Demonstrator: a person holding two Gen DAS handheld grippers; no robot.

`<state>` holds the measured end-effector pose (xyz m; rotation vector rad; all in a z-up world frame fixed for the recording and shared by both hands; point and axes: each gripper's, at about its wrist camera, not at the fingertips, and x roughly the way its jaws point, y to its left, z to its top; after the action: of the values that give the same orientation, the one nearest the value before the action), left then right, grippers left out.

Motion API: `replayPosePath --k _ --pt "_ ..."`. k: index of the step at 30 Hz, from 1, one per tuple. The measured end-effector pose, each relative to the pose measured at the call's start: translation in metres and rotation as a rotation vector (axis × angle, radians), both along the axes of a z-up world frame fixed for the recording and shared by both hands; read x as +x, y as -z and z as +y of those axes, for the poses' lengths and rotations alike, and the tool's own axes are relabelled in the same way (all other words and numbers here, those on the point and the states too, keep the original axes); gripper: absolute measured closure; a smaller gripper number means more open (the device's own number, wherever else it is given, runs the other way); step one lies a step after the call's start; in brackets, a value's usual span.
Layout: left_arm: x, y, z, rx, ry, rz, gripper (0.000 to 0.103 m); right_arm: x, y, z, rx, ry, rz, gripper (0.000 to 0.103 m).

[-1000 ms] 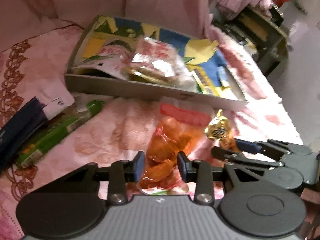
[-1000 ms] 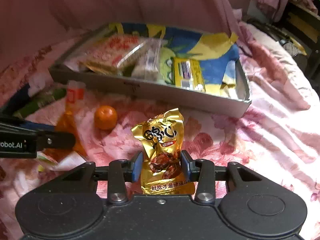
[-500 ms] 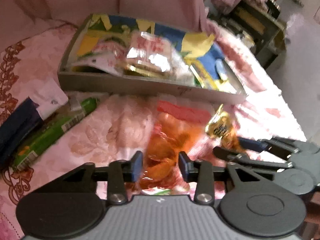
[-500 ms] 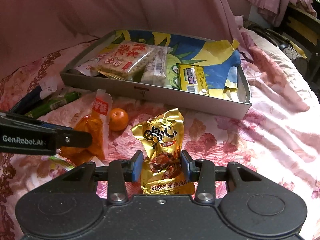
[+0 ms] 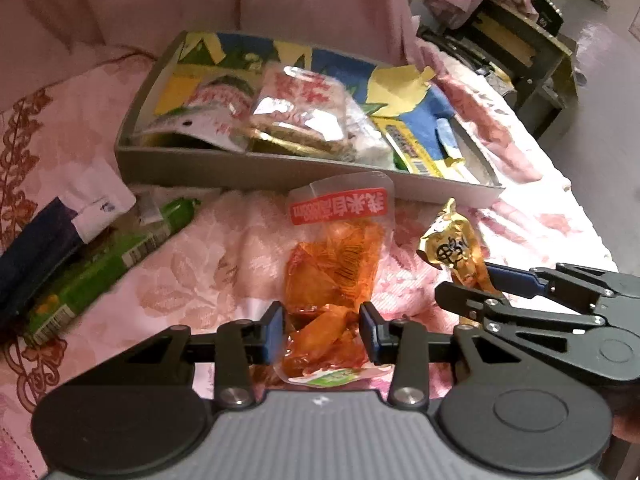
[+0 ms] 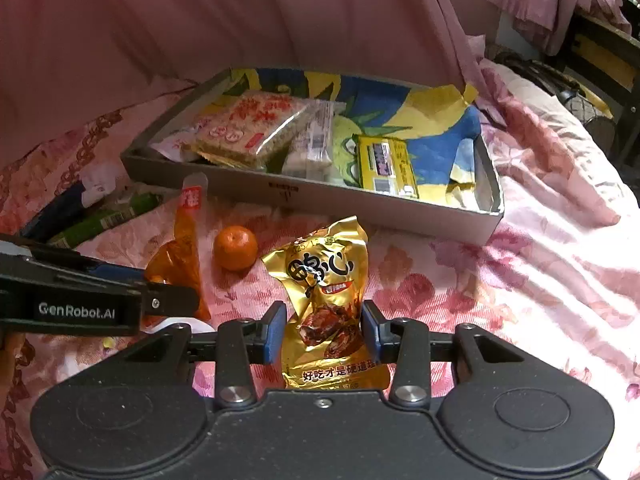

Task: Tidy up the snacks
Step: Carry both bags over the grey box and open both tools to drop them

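Everything sits on a bed spread with a pink floral-patterned cover (image 6: 552,264), pink draped cloth (image 6: 200,20) hanging behind it and a dark shelf unit (image 5: 532,60) off past the far right corner. The landmark is a shallow grey cardboard tray (image 6: 360,208) lined with blue-and-yellow printed paper. Inside it lie a clear-wrapped block of pale crackers with red printing (image 6: 252,128), a white wrapped bar (image 6: 316,140) beside that, and a flat yellow packet with a barcode (image 6: 384,164) toward the tray's right end.

In front of the tray, the left gripper (image 5: 322,330) is clamped on the lower end of a clear pouch of orange snack pieces with a red label band (image 5: 336,264); the band carries white Chinese characters I cannot make out. The pouch stands upright, its top close to the tray's front wall. To the right of it, the right gripper (image 6: 324,330) is closed on a shiny gold foil snack bag (image 6: 324,280), printed with large black Chinese characters and a line of gold text at the bottom. The bag also stands upright, short of the tray's front wall.

A small orange mandarin (image 6: 235,247) rests on the cover between the two packets. Left of the tray's near corner lie a green tube-shaped packet with a barcode (image 5: 112,264) and a dark blue and white package (image 5: 48,236). The left tool's side reads "GenRobot.AI".
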<state>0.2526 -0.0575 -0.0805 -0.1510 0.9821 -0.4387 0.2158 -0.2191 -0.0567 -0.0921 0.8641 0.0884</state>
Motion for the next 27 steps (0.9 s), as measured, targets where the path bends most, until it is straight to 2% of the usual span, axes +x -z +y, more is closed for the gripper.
replayPosePath --k 5,10,16,21,27 --pt "-0.004 -0.010 0.001 -0.032 -0.005 -0.036 0.060 -0.002 -0.005 -0.002 0.010 0.010 -0.038 0.061" --pt "-0.004 -0.023 0.007 -0.065 -0.053 -0.102 0.059 -0.005 -0.016 -0.004 0.016 0.023 -0.124 0.061" --pt "0.008 -0.045 0.015 -0.120 -0.135 -0.219 0.059 -0.008 -0.029 -0.007 0.028 0.045 -0.260 0.061" --pt "0.028 -0.061 0.012 -0.098 -0.154 -0.335 0.059 0.002 -0.039 -0.009 0.034 0.060 -0.402 0.061" --pt "0.056 -0.065 0.012 -0.099 -0.183 -0.408 0.059 0.028 -0.041 -0.008 -0.016 0.061 -0.531 0.061"
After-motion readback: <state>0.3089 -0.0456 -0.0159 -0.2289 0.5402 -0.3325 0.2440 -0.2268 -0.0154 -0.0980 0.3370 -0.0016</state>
